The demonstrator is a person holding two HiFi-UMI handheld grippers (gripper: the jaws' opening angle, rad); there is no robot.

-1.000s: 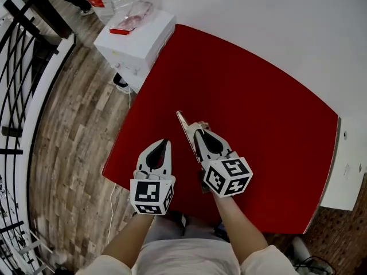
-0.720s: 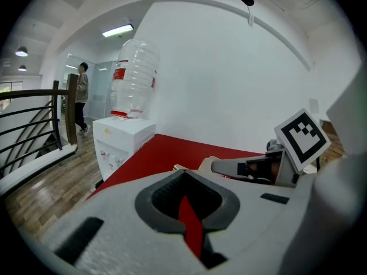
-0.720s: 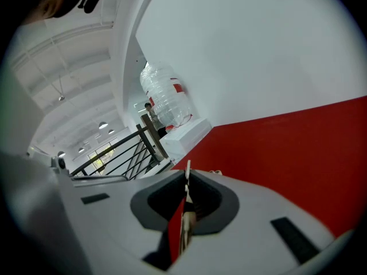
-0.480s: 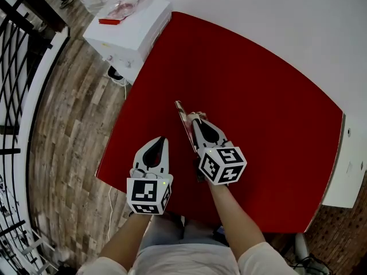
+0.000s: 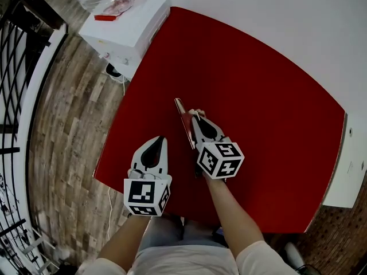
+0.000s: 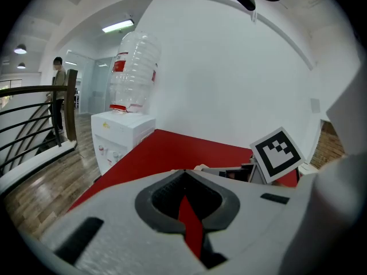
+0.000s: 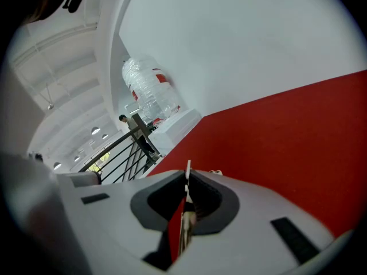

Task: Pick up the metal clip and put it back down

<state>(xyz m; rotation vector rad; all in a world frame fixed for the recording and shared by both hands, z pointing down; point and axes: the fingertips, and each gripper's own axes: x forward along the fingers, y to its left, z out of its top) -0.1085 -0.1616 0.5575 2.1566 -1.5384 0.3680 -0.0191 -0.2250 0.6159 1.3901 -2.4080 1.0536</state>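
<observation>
item: metal clip, a thin flat strip. it is held edge-on in the right gripper, one end jutting past the tips, over the near-left part of the red table. right jaws pinched on it. left gripper closed on nothing, idle beside. handling, judged: light, stiff, slick, apt to pivot. best gripped across the flat faces near mid-length.

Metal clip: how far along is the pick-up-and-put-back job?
Done: the grasp. The right gripper has its jaws closed on the metal clip, which shows edge-on between them in the right gripper view.
In hand: the clip is held over the red table; whether it is clear of the surface can't be told.
Left: setting it down and opening the jaws.
The left gripper is shut, empty and off to the side.
</observation>
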